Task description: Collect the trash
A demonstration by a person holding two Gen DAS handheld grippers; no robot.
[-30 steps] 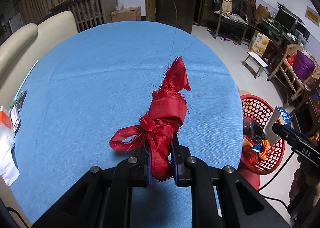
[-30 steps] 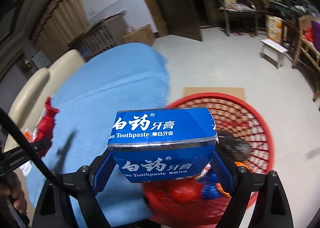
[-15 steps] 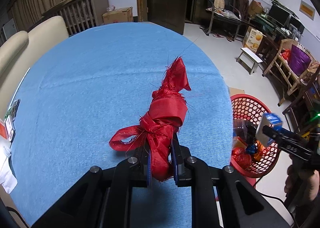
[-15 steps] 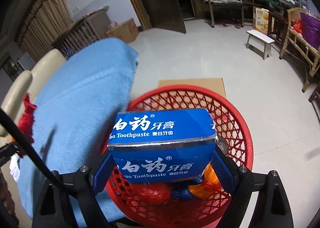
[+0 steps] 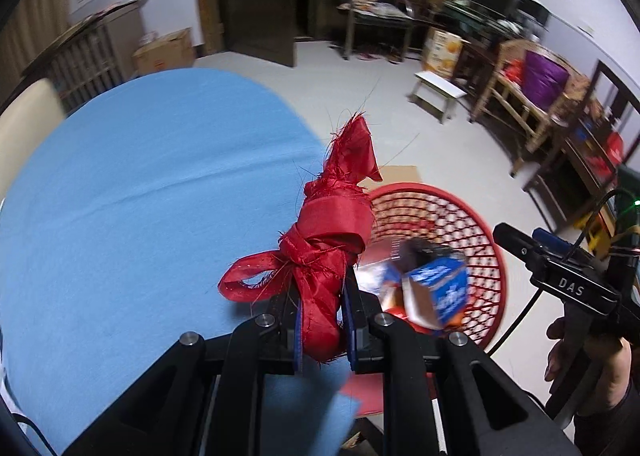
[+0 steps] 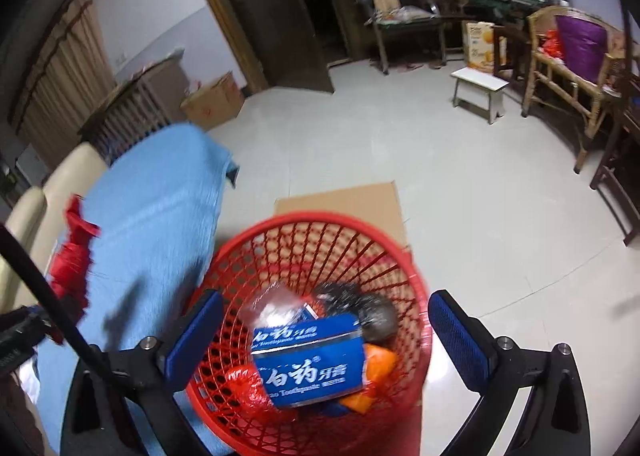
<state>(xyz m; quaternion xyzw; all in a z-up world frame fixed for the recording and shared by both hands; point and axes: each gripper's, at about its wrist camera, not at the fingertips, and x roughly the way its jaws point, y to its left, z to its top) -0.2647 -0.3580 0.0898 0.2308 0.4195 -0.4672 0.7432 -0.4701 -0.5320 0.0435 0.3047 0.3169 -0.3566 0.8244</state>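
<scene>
My left gripper (image 5: 323, 322) is shut on a knotted red ribbon (image 5: 326, 252) and holds it above the edge of the blue table (image 5: 140, 195), near the red mesh basket (image 5: 452, 219). My right gripper (image 6: 326, 340) is open and empty, directly above the basket (image 6: 280, 240). The blue toothpaste box (image 6: 310, 362) lies inside the basket on other wrappers; in the left wrist view the box (image 5: 438, 296) looks blurred. The ribbon also shows at the left of the right wrist view (image 6: 74, 256).
The basket stands on a cardboard sheet (image 6: 340, 195) on the floor beside the table (image 6: 156, 195). A beige sofa (image 6: 44, 195) lies behind the table. A white stool (image 6: 478, 91), wooden chairs (image 6: 572, 67) and a cardboard box (image 6: 212, 99) stand farther off.
My right gripper opened and the toothpaste box dropped into the basket. My left gripper carried the ribbon right, toward the table edge and the basket.
</scene>
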